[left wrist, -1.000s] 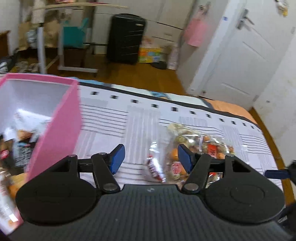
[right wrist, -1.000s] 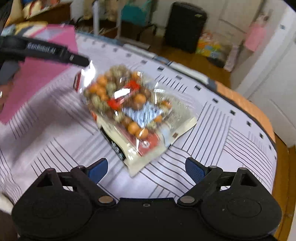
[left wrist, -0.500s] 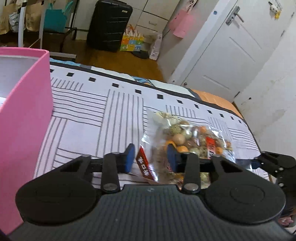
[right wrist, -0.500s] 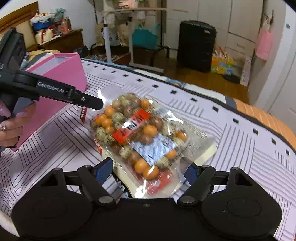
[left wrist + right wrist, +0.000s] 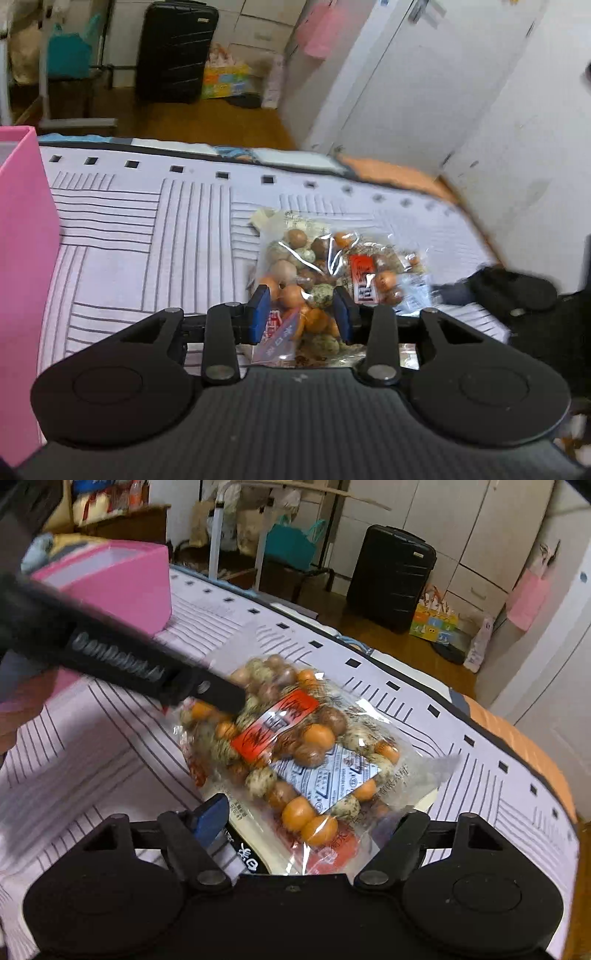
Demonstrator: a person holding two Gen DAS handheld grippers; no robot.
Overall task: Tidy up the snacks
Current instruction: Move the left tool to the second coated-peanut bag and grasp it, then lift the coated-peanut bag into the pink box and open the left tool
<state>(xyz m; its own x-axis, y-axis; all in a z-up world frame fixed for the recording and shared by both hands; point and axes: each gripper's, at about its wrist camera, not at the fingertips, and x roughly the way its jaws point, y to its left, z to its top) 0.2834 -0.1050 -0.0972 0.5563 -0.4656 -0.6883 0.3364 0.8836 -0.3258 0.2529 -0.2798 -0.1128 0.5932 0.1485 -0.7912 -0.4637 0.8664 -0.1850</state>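
Both grippers lower over snack bag (image 5: 291, 753): left jaws seemingly pinching it, right jaws spread, closing around it.

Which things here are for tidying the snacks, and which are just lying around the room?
For the job:
- snack bag of round crackers, between both sets of jaws
- pink box
- left gripper, right gripper, its jaws closing

Just lying about:
- black suitcase
- teal bag
- colourful box on the floor
- striped cover
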